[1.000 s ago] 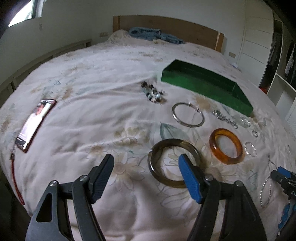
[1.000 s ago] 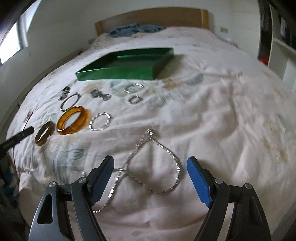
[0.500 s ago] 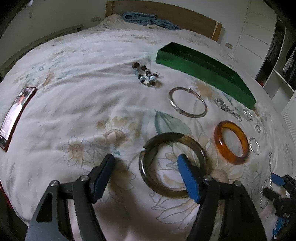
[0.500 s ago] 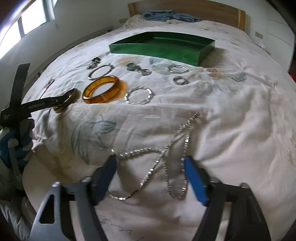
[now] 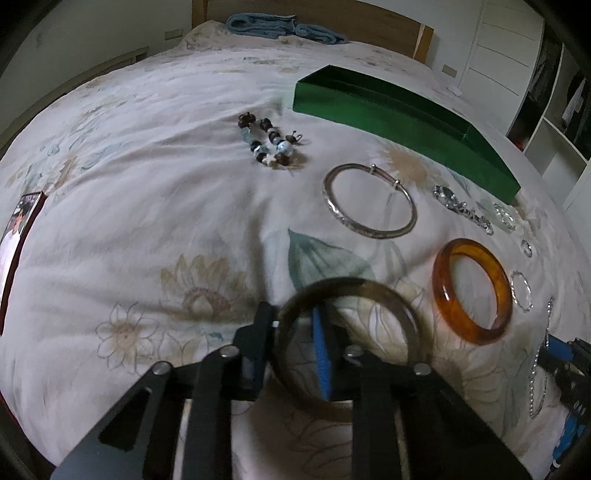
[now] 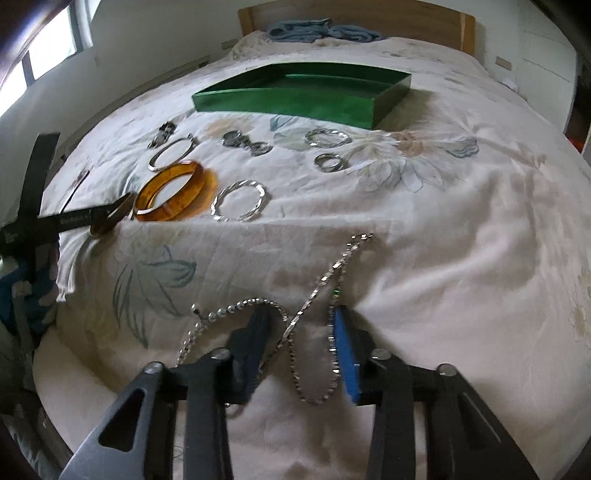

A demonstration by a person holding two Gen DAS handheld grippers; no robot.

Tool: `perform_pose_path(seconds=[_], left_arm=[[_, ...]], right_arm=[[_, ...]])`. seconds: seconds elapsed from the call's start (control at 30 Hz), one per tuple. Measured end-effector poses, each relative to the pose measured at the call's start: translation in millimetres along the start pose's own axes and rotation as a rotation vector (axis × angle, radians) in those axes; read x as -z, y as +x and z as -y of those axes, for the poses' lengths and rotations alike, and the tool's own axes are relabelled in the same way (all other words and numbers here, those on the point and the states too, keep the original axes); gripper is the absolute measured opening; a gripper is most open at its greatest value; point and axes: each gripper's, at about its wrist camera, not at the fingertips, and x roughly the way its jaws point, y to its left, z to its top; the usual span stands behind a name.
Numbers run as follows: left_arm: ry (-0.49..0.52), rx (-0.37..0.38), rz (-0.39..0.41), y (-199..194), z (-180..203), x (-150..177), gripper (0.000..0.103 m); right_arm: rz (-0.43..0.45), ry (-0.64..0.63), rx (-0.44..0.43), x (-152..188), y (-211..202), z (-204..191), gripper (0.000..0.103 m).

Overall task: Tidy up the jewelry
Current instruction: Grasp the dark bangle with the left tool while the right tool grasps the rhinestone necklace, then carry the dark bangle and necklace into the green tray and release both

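Observation:
My left gripper (image 5: 291,332) is shut on the near-left rim of a dark grey-brown bangle (image 5: 388,299), tilted up off the bedspread. An amber bangle (image 5: 472,291), a silver bangle (image 5: 369,201) and a beaded bracelet (image 5: 267,142) lie beyond. The green tray (image 5: 388,110) stands at the back. My right gripper (image 6: 299,343) is partly closed around a silver chain necklace (image 6: 332,273) on the bedspread, fingers (image 6: 345,354) on either side of it. The amber bangle (image 6: 170,192) and tray (image 6: 295,99) also show in the right wrist view.
Small silver rings (image 6: 327,137) and a twisted silver bangle (image 6: 240,201) lie between chain and tray. A phone (image 5: 16,236) lies at the bed's left edge. A blue cloth (image 5: 284,27) sits by the headboard. Shelves stand to the right.
My left gripper closed on the dark bangle's rim and tipped it up. My right gripper moved down over the silver chain and its jaws narrowed around it.

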Motion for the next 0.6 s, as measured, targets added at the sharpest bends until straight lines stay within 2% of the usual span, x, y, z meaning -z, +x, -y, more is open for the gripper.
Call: perform_pose_path(seconds=[0.03,0.1,0.13,0.27,0.6], left_arm=[[0.004,-0.003,0.005,-1,1,0,0.015],[0.011,-0.014,0.015,-3,2,1,0.013],[0.017,-0.024,0.023,-5,5,2,0.012],[0.025,-0.052,0.055,-16,8,4,0.011],[-0.002,-0.05,0.115,-56,2,12,0.009]], right_arm=[[0.004,0.012,-0.004,0,-1,2,0.023],[0.017,0.039,-0.013,-1,-2,8,0.008],[0.021,0.045,-0.013,-1,-3,8,0.006],[0.07,0.039,-0.012,0,-13,6,0.005],[0.202,0.028,-0.007,-1,-63,-4,0.005]])
